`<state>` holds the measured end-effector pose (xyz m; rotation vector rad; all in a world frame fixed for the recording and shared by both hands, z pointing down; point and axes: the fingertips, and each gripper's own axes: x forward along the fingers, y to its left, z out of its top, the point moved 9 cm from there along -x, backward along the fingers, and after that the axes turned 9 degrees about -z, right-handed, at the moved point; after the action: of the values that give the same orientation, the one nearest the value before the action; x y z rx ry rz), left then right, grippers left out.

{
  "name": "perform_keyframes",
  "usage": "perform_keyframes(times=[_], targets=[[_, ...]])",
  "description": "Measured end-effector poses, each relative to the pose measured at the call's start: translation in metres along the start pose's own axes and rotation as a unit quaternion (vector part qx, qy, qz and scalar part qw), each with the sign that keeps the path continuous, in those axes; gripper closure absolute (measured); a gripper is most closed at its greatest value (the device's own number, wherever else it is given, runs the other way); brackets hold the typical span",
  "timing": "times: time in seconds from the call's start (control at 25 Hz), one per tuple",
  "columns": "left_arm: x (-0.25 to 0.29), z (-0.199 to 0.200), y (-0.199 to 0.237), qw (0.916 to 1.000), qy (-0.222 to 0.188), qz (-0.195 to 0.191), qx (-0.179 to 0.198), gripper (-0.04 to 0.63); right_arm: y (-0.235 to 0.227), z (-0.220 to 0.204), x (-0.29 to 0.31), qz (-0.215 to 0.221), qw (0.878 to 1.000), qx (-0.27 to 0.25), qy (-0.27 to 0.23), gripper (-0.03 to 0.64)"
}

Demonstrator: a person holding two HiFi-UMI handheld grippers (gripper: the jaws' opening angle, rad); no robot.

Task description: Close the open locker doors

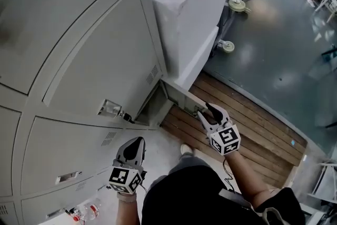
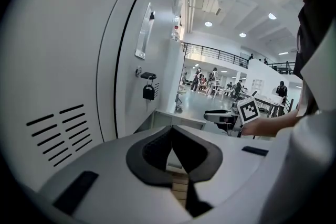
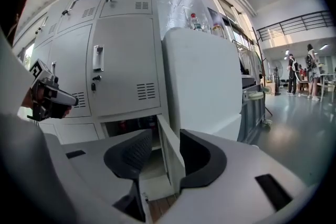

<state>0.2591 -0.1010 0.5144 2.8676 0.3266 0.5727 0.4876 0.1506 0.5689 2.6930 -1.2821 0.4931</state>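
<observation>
The grey locker bank [image 1: 79, 60] fills the left of the head view, its low open door [image 1: 181, 96] at frame centre stands unclamped between the spread jaws of the right gripper [image 1: 208, 110], and the left gripper [image 1: 138, 140], jaws together and empty, sits lower centre-left.
</observation>
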Motion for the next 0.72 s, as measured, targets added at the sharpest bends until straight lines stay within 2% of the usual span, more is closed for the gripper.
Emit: perform_keyframes(times=[0.32, 0.72], targets=[[0.024, 0.002, -0.001, 0.9998, 0.021, 0.003, -0.003, 0.575, -0.026, -0.029, 0.020, 0.000, 0.999, 0.012, 0.042, 0.431], [0.020, -0.006, -0.008, 0.9996, 0.024, 0.012, -0.011, 0.575, -0.019, -0.039, 0.022, 0.024, 0.998, 0.003, 0.053, 0.431]])
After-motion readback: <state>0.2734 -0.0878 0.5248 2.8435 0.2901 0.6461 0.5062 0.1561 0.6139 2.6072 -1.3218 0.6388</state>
